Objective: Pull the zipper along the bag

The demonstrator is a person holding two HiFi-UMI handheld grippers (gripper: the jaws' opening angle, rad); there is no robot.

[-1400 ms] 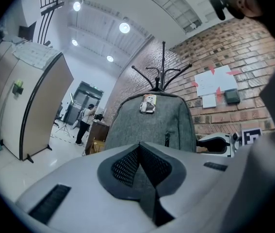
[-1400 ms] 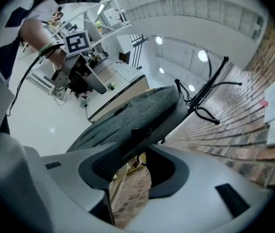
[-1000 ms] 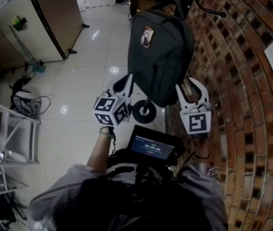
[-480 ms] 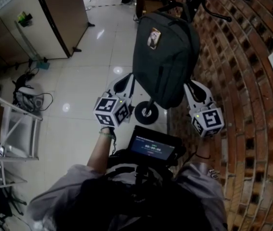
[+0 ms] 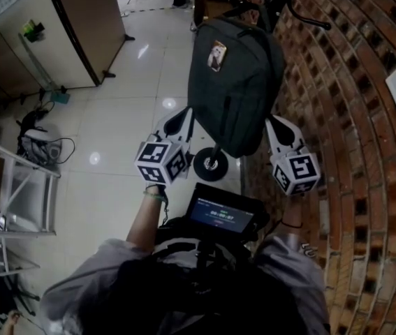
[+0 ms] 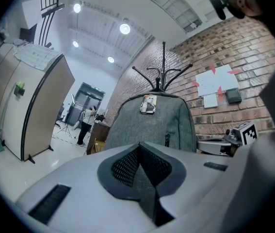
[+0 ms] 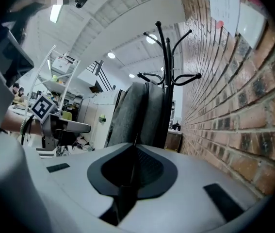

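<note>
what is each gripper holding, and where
Left gripper pinches the bag's lower left edge. Right gripper, jaws just closing, pinches something thin at the bag's right side, likely the zipper pull.

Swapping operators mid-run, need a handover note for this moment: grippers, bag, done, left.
Left gripper: shut on the lower edge of the backpack, steadying it.
Right gripper: jaws have just been closing; now together on a thin dark tab, apparently the zipper pull, on the bag's wall side.
Backpack hangs on the coat stand by the brick wall.
Done: both grips. Left: draw the pull along the zipper.
</note>
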